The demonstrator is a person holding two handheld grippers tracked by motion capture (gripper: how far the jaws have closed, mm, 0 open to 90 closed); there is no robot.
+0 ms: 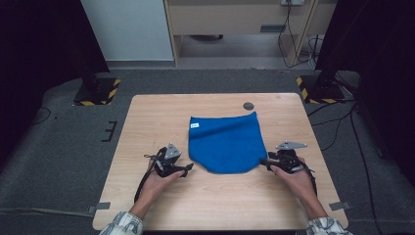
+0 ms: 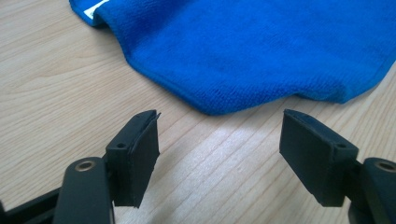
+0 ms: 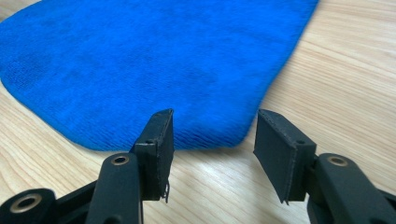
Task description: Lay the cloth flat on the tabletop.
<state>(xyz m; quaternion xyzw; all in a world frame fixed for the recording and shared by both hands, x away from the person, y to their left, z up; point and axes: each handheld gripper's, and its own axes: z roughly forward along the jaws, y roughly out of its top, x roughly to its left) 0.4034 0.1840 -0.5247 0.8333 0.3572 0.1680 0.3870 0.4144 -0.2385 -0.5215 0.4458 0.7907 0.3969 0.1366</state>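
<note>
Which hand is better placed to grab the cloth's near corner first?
Right, probably. The right tongs stand open with the blue cloth edge just ahead between the jaws; the left tongs sit farther back over bare table.

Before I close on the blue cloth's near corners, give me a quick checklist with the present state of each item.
1. Left gripper jaws apart, nothing between them: ok.
2. Right gripper jaws apart, nothing between them: ok.
3. Blue cloth lies flat on the table, white label at its far left corner: ok.
4. Left gripper lined up with the cloth's near left edge, which is just ahead of the jaws and not yet between them: not ok.
5. Right gripper at the near right corner, cloth edge at the jaw tips: ok.
6. Whether the cloth is one layer or folded: cannot tell.
</note>
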